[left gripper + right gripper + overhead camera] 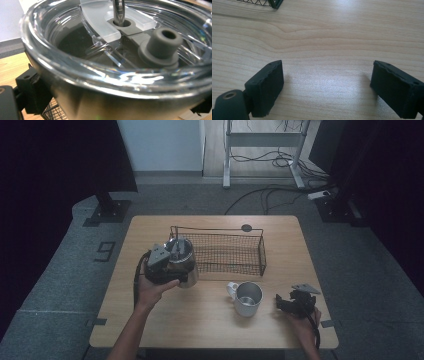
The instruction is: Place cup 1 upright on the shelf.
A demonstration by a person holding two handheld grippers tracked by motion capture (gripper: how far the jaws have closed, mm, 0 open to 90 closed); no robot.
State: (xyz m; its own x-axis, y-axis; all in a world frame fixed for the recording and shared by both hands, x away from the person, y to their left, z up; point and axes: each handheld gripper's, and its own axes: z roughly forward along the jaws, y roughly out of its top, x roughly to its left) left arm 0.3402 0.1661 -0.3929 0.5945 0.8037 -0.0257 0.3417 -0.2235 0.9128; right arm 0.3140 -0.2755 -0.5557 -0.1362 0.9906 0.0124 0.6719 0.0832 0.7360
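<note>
My left gripper (167, 265) is shut on a steel tumbler (184, 262), held tilted just above the table at the left end of the black wire basket (262, 251). In the left gripper view the tumbler (107, 100) sits between the black jaws, close to the camera. Its clear lid (75, 37) carries a grey stopper (161, 42), and a metal rod (118, 10) enters a hole in the lid. My right gripper (287, 304) rests low at the table's right front, held by a hand. Its jaws (327, 87) stand open over bare wood.
A white-handled steel mug (247, 298) stands upright between the two grippers, just left of the right one. The basket lies across the far middle of the wooden table (200, 320). A small dark disc (246, 227) sits at the far edge. Cables run over the floor beyond.
</note>
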